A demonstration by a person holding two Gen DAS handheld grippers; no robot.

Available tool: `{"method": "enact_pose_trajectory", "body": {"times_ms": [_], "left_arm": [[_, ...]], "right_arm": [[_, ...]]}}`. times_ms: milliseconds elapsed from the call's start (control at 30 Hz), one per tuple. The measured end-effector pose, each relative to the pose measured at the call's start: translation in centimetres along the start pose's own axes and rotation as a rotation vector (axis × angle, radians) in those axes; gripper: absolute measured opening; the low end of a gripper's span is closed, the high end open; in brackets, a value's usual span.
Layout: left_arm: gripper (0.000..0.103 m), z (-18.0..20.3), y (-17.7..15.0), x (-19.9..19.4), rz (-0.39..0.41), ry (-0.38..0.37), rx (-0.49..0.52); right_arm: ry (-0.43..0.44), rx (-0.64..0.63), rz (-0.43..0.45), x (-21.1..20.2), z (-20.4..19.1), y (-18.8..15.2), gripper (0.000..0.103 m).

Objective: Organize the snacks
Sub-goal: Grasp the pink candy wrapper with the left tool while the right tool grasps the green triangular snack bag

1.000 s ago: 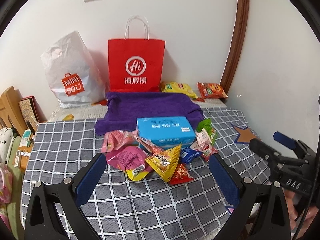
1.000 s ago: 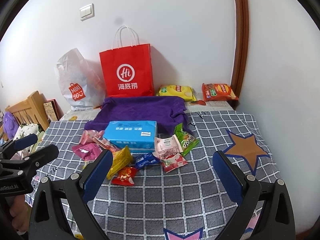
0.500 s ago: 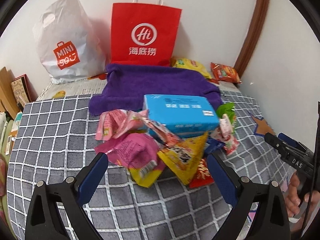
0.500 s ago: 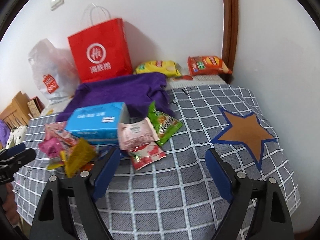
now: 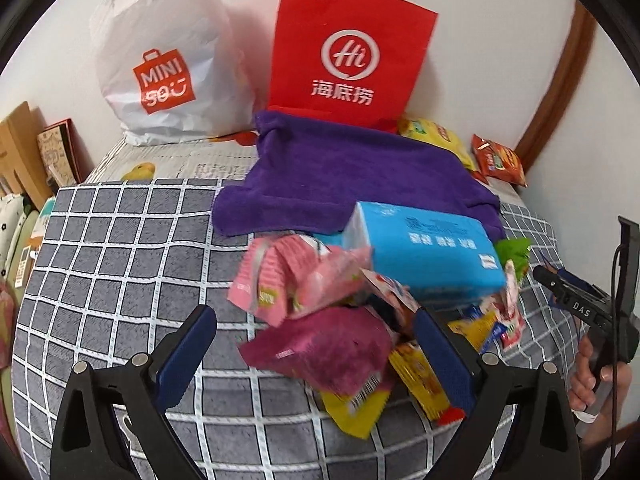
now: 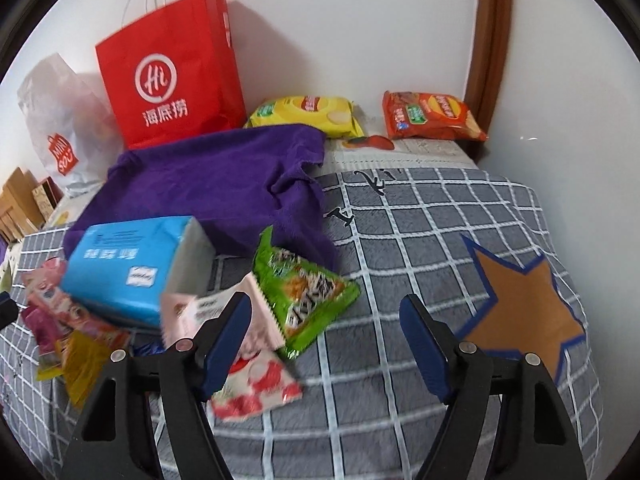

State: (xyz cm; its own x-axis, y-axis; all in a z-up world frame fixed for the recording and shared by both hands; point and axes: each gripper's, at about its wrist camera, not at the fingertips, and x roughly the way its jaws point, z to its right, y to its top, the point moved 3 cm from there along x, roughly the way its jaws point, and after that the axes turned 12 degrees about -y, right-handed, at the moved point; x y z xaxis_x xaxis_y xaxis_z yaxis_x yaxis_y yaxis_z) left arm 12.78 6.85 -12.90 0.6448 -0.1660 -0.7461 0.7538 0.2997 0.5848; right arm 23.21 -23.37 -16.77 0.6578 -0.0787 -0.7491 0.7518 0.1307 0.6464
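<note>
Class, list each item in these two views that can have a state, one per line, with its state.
left tool: open, empty
right tool: open, empty
blue box: lying flat
red paper bag: upright
white plastic bag: standing, bulging
purple cloth: spread, rumpled
green snack packet: lying flat, sealed

Even, soft indoor light is filling both views, and the red bag [image 5: 344,52] is casting a faint shadow on the wall. Motion blur is smearing the snack packets [image 5: 320,320] at lower centre, while fisheye distortion is bending the edges into black corners.

Motion blur smears the snack pile [image 5: 340,332]; the blue tissue box [image 6: 132,268] hides packets behind it.
</note>
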Motion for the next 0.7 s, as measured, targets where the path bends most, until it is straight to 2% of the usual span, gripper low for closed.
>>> {"method": "enact_pose_trajectory", "body": {"times_ms": [400, 533, 667, 700], "left_arm": [[0.099, -1.9, 1.3, 0.8, 0.026, 0.000, -0.051], [0.099, -2.2, 1.2, 1.2, 0.019, -0.001, -0.059], [0.099, -2.8, 1.0, 1.0, 0.020, -0.007, -0.072], [0.099, -3.1, 0.8, 0.9, 0.015, -0.008, -0.078]], "right_arm": [[0.052, -0.108, -0.075, 5.8, -3.3, 0.9, 0.077], [0.055, -0.148, -0.052, 6.0, -4.4, 0.8, 0.077], [0.082, -0.149, 0.006, 4.8, -4.5, 0.6, 0.057], [0.083, -0.148, 0.019, 4.4, -4.4, 0.6, 0.057]]}}
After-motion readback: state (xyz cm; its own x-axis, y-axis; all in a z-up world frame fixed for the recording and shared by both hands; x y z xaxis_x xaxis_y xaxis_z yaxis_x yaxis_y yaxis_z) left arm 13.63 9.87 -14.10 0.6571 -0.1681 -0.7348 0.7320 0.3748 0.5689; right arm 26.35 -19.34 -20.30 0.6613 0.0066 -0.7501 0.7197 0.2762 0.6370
